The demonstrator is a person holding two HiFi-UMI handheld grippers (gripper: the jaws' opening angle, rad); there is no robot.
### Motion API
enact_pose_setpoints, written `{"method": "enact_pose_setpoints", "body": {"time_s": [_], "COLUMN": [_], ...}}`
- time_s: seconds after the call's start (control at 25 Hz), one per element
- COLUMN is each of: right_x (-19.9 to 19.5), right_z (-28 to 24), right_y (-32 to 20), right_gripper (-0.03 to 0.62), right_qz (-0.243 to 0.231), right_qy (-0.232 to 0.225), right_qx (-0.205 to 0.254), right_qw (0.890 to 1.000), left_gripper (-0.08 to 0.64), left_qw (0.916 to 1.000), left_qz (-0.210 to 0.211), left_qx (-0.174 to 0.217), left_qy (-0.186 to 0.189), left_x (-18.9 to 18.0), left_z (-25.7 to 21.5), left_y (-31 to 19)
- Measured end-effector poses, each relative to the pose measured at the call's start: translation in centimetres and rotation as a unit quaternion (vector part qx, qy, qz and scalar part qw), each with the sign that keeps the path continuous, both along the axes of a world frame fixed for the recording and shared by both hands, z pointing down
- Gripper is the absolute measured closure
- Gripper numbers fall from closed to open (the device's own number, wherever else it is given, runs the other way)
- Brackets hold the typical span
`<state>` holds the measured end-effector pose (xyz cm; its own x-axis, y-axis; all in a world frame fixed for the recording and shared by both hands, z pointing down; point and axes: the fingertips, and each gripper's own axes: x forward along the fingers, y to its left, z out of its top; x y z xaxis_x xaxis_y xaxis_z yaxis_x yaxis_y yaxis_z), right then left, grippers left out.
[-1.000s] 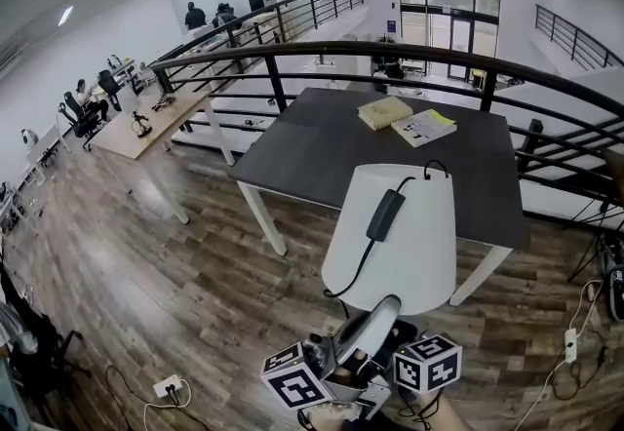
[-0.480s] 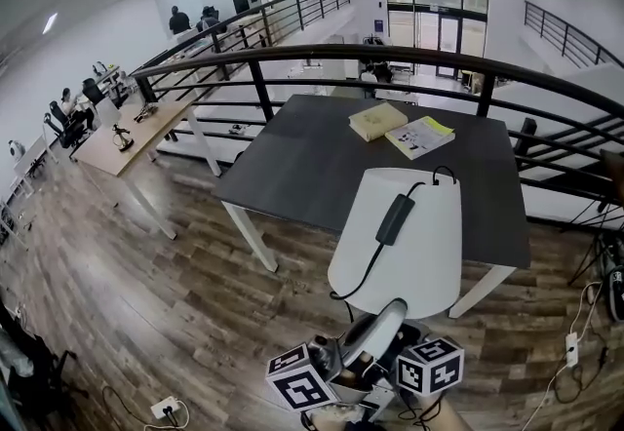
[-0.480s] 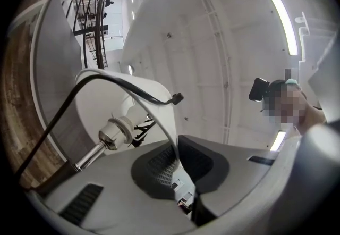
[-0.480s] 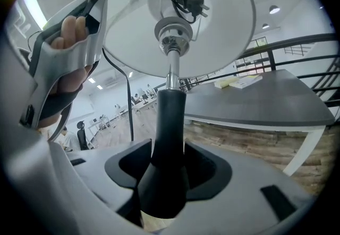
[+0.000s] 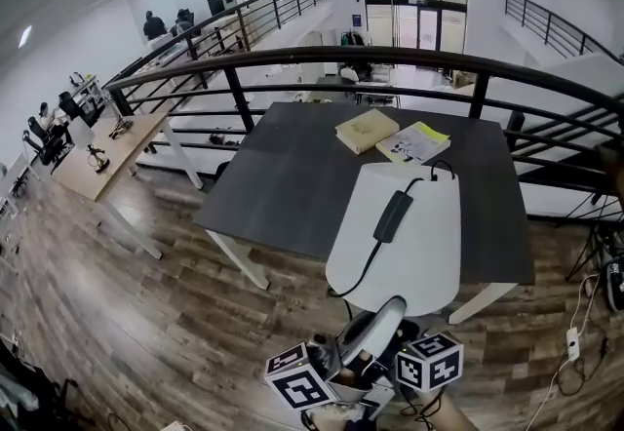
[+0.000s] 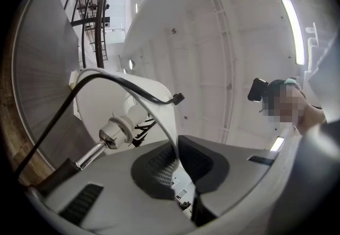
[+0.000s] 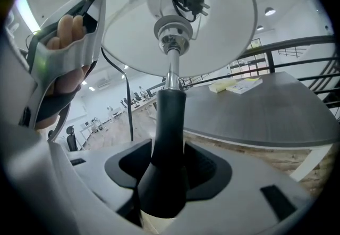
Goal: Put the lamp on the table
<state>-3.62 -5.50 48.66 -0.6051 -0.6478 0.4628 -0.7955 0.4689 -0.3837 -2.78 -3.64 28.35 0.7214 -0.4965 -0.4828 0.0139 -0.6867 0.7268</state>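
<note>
Near the table, the lamp leans shade-first toward it.

No word or number is showing clearly enough to read. The magazine and book lying near the table's far edge are carrying print too small to make out.
</note>
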Motion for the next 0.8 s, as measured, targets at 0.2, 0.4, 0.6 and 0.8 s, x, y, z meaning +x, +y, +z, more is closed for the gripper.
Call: {"method": "enact_pose_setpoints", "body": {"time_s": [0.2, 0.4, 0.6, 0.8], "right_x": [-0.6, -1.4, -1.7, -1.6], "right_z": [0.3, 0.7, 0.9, 1.2], "right_y": [-4.1, -7.7, -10.3, -12.3], "right_gripper": [0.376, 0.377, 0.376, 0.377], "right_qz": [0.009, 0.012, 0.016, 0.014], "right_qy": [0.001, 0.002, 0.008, 0.015], "right_qx": [-0.002, -0.002, -0.002, -0.008], "right_qw": [1.0, 1.0, 1.0, 1.0], "left_gripper": [0.532, 0.532, 0.532, 0.532], "left_qw": [0.9999, 0.9999, 0.9998, 0.9998], "left_qz": [0.01, 0.016, 0.02, 0.018], "left_qx": [-0.001, -0.002, -0.001, -0.008], "left_qy": [-0.004, -0.001, 0.004, 0.008], "left_x": [-0.6, -1.5, -2.1, -2.3], "left_z": [0.3, 0.8, 0.9, 1.2], "left_y": [-3.9, -7.7, -10.4, -12.7]}}
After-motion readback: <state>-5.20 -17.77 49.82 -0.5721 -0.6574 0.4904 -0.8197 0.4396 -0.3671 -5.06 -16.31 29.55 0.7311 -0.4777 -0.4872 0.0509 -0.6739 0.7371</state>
